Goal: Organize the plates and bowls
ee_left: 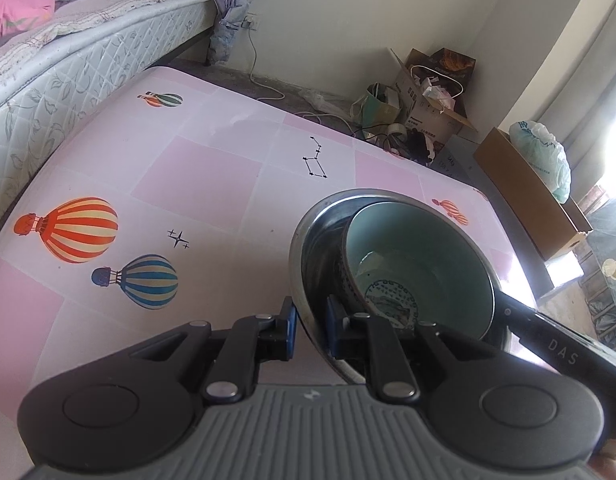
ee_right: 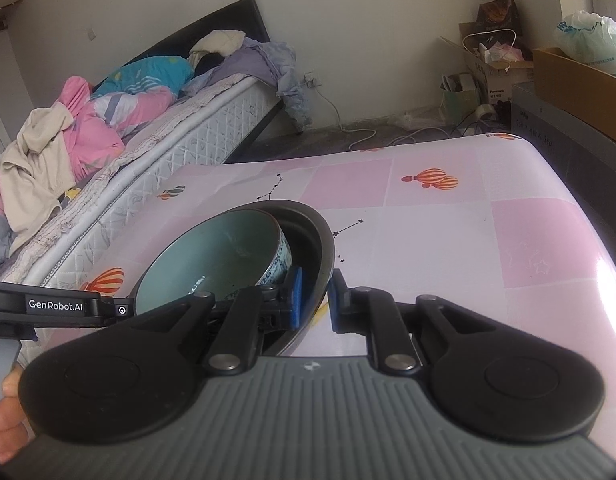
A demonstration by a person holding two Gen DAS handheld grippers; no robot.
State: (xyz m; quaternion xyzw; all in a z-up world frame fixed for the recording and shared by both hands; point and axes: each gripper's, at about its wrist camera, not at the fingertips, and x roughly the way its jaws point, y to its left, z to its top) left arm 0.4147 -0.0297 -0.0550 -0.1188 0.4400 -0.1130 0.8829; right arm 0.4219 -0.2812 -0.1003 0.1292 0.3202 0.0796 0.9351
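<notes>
Both pinching opposite rim edges of round shiny steel bowl [ee_left: 308, 264], left gripper [ee_left: 311, 330] and right gripper [ee_right: 314, 300], steadying tilted pale-green ceramic bowl [ee_left: 420, 264] nested inside, above pink balloon-print table [ee_left: 188, 168].

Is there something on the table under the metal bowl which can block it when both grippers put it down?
Nothing visible does. The metal bowl, with the blue bowl inside it, is gripped at its rim by the left gripper and the right gripper. The table around it shows only its printed pattern; directly beneath is hidden.
</notes>
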